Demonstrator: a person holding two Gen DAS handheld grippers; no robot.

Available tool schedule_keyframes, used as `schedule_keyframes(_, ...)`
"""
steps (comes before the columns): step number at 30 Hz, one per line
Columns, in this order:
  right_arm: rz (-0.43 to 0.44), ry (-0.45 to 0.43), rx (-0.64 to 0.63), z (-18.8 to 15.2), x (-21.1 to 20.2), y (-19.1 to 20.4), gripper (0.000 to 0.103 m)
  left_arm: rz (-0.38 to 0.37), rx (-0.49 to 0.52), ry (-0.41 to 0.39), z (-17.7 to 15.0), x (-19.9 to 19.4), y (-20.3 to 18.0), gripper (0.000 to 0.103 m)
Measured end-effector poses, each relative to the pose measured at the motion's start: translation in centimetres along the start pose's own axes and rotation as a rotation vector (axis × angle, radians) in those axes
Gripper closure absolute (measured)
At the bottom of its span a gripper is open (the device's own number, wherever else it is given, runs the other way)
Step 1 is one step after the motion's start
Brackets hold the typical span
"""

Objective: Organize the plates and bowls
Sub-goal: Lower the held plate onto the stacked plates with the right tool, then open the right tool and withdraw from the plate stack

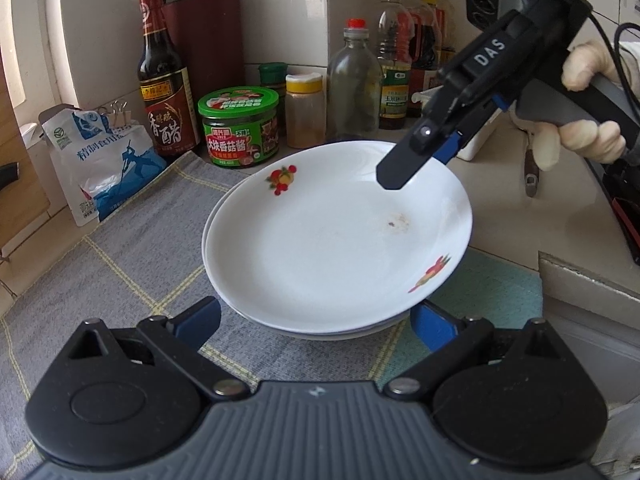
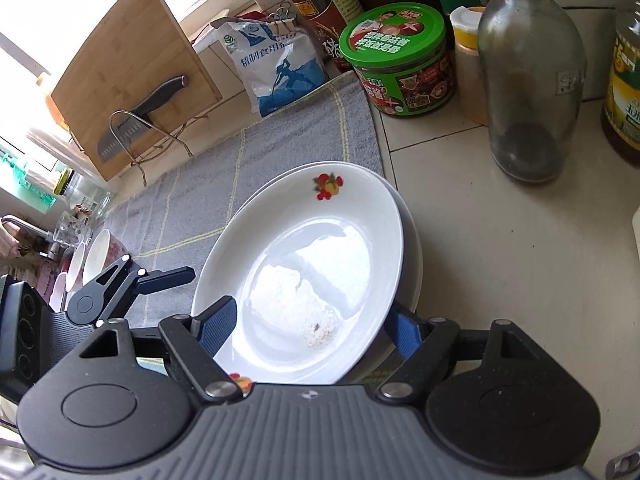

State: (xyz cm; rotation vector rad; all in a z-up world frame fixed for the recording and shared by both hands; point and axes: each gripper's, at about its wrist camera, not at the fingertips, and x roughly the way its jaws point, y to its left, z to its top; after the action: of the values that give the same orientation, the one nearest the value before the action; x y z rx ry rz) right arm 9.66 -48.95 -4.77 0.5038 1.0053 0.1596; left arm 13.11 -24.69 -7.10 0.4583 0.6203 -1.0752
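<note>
Blue-padded right gripper [image 2: 308, 330]: jaws wide, straddling the rim of the top plate [image 2: 308, 264], not clamped. Left gripper [image 1: 316, 322]: wide, empty. Plates stacked on grey mat [image 1: 120, 264]. Bowls [image 2: 90, 258] beyond, seemingly unsorted: task roughly midway.

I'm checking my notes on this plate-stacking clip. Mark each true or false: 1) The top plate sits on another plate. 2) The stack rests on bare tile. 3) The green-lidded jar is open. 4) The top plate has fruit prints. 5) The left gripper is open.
1) True: the top plate lies on a lower plate.
2) False: it rests on a grey cloth.
3) False: the jar has its lid on.
4) True.
5) True: the left gripper is open.
</note>
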Motion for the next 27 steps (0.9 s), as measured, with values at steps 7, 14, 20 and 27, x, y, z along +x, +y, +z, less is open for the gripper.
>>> schedule_keyframes(7, -0.011, -0.007, 0.003, -0.5, -0.4, 0.3, 0.019, 0.004, -0.007, 0.0, -0.1, 0.1, 0.1, 0.003)
schedule_keyframes(14, -0.044, -0.013, -0.009, -0.9, -0.7, 0.9, 0.019, 0.001, -0.011, -0.001, -0.1, 0.1, 0.1, 0.003)
schedule_keyframes(20, -0.063, -0.012, -0.023, -1.4, -0.8, 1.2, 0.018, -0.002, -0.011, 0.0, -0.1, 0.1, -0.1, 0.003)
schedule_keyframes(27, -0.099, -0.003, -0.05, -2.1, -0.6, 1.7, 0.018, -0.006, -0.018, 0.002, -0.2, 0.1, -0.1, 0.003)
